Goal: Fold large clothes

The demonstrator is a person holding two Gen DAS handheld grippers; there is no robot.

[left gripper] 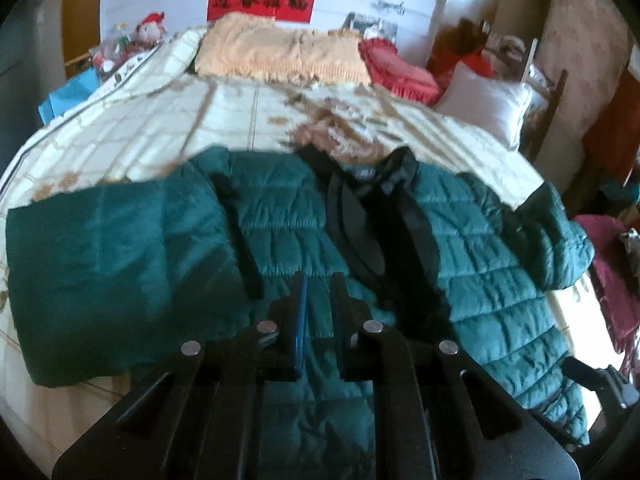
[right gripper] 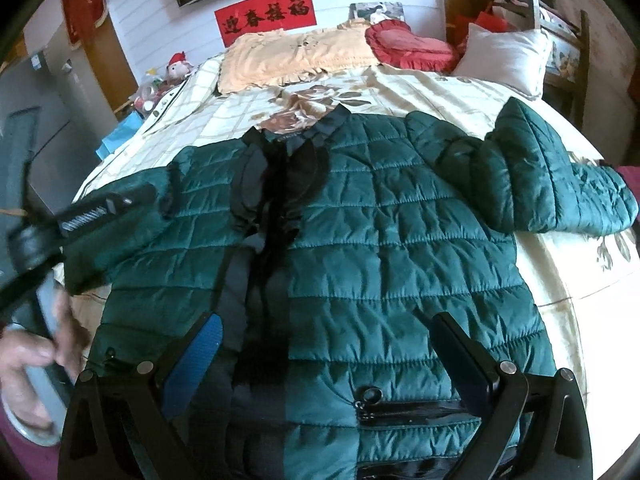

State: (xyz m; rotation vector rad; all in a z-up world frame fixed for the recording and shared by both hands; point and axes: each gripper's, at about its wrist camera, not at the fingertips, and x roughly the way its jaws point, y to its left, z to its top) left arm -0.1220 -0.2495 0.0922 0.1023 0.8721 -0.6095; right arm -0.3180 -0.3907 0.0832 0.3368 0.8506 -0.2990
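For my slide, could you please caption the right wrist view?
Open right gripper above a green quilted jacket spread on a bed.

One green quilted jacket lies on one bed, and it shows two sleeves — one folded at the right in the right wrist view, one spread flat at the left in the left wrist view. Two zipped pockets show near its hem. At the head of the bed are three cushions: one peach, one red, one white. One red banner hangs on the wall, bearing four characters. Two grippers are in view — the left gripper and the right gripper — plus one hand.
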